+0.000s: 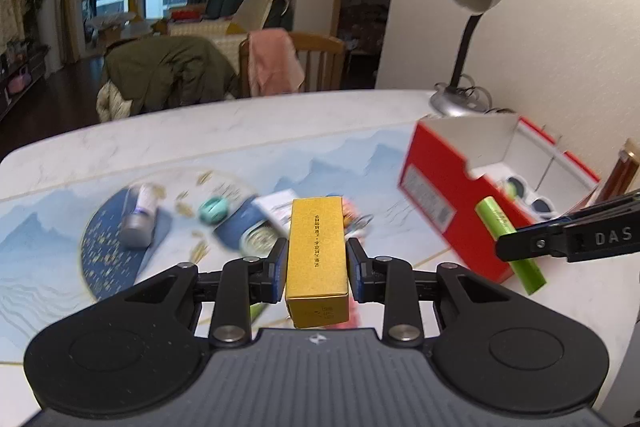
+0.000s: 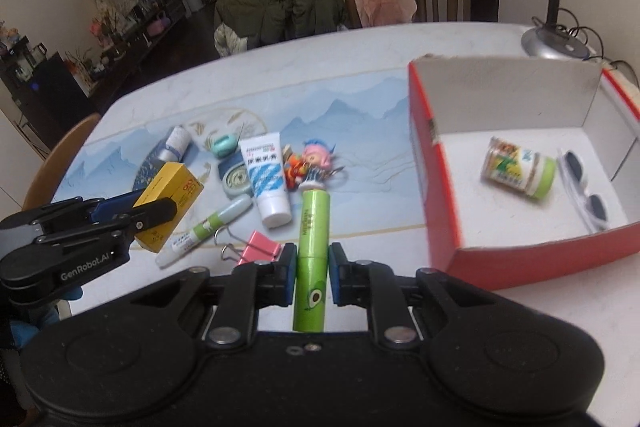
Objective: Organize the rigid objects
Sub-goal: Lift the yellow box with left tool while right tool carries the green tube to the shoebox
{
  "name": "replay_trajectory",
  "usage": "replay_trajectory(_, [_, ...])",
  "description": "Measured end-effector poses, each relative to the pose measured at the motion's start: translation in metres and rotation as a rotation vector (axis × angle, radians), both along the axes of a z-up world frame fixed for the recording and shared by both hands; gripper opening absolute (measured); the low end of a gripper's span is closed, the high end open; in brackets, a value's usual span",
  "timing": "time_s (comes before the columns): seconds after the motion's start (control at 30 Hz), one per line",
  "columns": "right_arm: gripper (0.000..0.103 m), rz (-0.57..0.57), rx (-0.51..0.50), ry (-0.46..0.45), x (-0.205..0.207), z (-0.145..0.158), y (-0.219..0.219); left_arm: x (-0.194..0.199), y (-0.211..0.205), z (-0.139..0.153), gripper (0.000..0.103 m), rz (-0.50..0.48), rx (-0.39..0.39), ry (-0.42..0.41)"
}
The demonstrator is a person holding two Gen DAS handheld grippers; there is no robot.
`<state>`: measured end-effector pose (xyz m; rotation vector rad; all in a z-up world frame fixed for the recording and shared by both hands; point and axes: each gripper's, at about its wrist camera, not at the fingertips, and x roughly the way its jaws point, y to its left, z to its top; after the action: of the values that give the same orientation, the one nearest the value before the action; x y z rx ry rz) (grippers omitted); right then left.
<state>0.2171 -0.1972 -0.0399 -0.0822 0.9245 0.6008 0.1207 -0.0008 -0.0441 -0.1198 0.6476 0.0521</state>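
My left gripper (image 1: 317,259) is shut on a yellow box (image 1: 317,251), held lengthwise above the table; the same yellow box (image 2: 168,205) shows at the left of the right wrist view. My right gripper (image 2: 313,267) is shut on a green tube (image 2: 314,259) with an avocado print, and that green tube (image 1: 510,243) appears beside the red box in the left wrist view. The open red box (image 2: 440,195) stands at the right, holding a small jar (image 2: 520,169) and sunglasses (image 2: 584,187).
Loose on the patterned mat (image 2: 360,123) lie a white tube (image 2: 266,179), a toy figure (image 2: 312,163), a pink binder clip (image 2: 258,247), a glue stick (image 2: 204,231), a teal item (image 2: 223,143) and a small bottle (image 2: 176,143). A desk lamp (image 1: 464,39) stands behind the box.
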Motion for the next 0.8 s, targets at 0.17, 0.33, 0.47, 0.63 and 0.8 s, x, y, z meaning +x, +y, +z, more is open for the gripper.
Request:
replay_trajectory(0.17, [0.015, 0.003, 0.018, -0.037, 0.011, 0.016, -0.023, 0.008, -0.031, 0.024, 0.029, -0.015, 0.035, -0.067])
replay_trajectory(0.33, [0.015, -0.006, 0.026, -0.067, 0.028, 0.024, -0.048, 0.029, -0.067, 0.036, 0.016, -0.071, 0.05, -0.077])
replay_trajectory(0.47, [0.015, -0.028, 0.037, -0.068, 0.042, 0.026, -0.073, 0.046, -0.074, 0.026, 0.016, -0.042, 0.035, -0.03])
replay_trajectory(0.63, [0.015, -0.035, 0.053, -0.072, 0.053, 0.03, -0.1, 0.041, -0.072, 0.006, 0.016, -0.047, 0.011, 0.071])
replay_trajectory(0.8, [0.015, -0.024, 0.072, -0.062, 0.062, 0.028, -0.114, 0.021, -0.083, -0.014, 0.016, -0.073, 0.008, 0.182])
